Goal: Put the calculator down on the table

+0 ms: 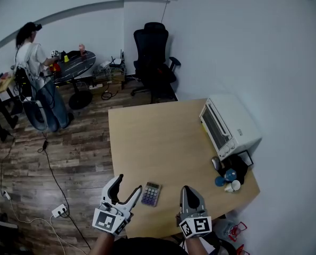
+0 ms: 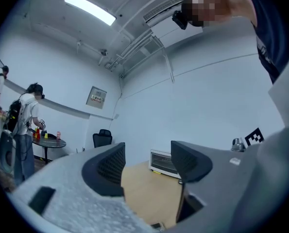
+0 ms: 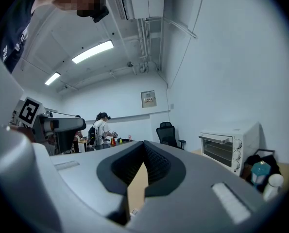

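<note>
Where the calculator (image 1: pixel 151 194) lies: flat and keys up on the wooden table (image 1: pixel 158 137), close to the edge nearest you. It sits between your two grippers, and neither one touches it.
Left gripper (image 1: pixel 129 184): you hold it over the table's near left corner, just beside the calculator's left side.
Left claw: the jaws stand well apart, and your left gripper view shows nothing between the pads. Only the table top and the toaster oven (image 2: pixel 163 163) show through the gap.
Right gripper (image 1: pixel 189 191): you hold it over the near edge, to the right of the calculator and apart from it.
Right claw: the jaws meet at the tips and hold nothing. A thin wedge of table shows below them.
Toaster oven: white, on the table's right side, well apart from the calculator.
Bottle (image 1: pixel 230 174) and cup (image 1: pixel 235 185): a blue-lidded bottle and a white cup, near the right edge in front of the oven.
Beyond the table: a black office chair (image 1: pixel 155 52) stands past the far end. A person (image 1: pixel 35 78) stands at a round table (image 1: pixel 75 65) at the far left.
Floor (image 1: pixel 73 153): wood planks, with a power strip (image 1: pixel 58 211) and its cable to your left.
</note>
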### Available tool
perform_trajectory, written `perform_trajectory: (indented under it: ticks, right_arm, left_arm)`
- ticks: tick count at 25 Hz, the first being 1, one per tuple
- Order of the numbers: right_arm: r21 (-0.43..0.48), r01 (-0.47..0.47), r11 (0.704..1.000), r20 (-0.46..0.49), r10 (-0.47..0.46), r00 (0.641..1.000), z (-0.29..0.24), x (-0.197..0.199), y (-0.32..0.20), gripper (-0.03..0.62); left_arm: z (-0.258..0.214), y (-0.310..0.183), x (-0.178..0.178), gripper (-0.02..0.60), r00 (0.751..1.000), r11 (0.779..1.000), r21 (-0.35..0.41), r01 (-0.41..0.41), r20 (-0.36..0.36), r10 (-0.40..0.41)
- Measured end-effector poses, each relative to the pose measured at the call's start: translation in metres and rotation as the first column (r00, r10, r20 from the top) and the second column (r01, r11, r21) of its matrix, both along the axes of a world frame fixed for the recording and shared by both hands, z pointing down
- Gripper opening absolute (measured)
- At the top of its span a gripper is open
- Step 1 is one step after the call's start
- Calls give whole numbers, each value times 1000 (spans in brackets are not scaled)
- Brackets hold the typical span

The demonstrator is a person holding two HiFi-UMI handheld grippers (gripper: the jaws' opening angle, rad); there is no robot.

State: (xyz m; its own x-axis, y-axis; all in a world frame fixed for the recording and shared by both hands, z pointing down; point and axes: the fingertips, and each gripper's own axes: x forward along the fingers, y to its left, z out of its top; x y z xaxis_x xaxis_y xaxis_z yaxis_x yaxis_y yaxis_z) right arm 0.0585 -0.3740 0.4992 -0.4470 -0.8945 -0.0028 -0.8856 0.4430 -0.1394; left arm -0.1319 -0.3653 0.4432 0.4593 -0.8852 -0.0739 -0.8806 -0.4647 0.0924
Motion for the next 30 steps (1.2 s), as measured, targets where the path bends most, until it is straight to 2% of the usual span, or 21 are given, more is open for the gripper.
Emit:
perform_trajectory:
  ticks: [3, 6, 10, 11, 20, 30]
  right_arm:
    - [-4, -2, 1000, -1, 2, 1000, 1, -1, 2, 11]
    - [-2, 4, 1000, -5, -4, 1000, 1, -4, 4, 11]
    - [6, 9, 1000, -12, -9, 1000, -2, -5, 5, 11]
    - [7, 8, 1000, -12, -8, 1000, -2, -4, 6, 11]
    - [1, 9, 1000, -9, -9, 1000, 0, -1, 7, 11]
    - [1, 13, 1000, -6, -13, 1000, 0, -5, 6, 11]
  left_arm:
    - [1, 2, 0, 285, 1000, 1000, 16, -10, 1, 10]
    - [5, 5, 0, 218, 1000, 1000, 11, -9, -1, 9]
    - [7, 7, -5, 59, 999, 999, -16, 34, 28, -34]
    - [5, 7, -6, 1, 999, 999, -17, 41, 28, -40]
    - [4, 10, -5, 0, 1000, 1000, -16, 15, 25, -14]
    - [10, -1, -27, 0, 999, 998, -34, 45, 21, -44]
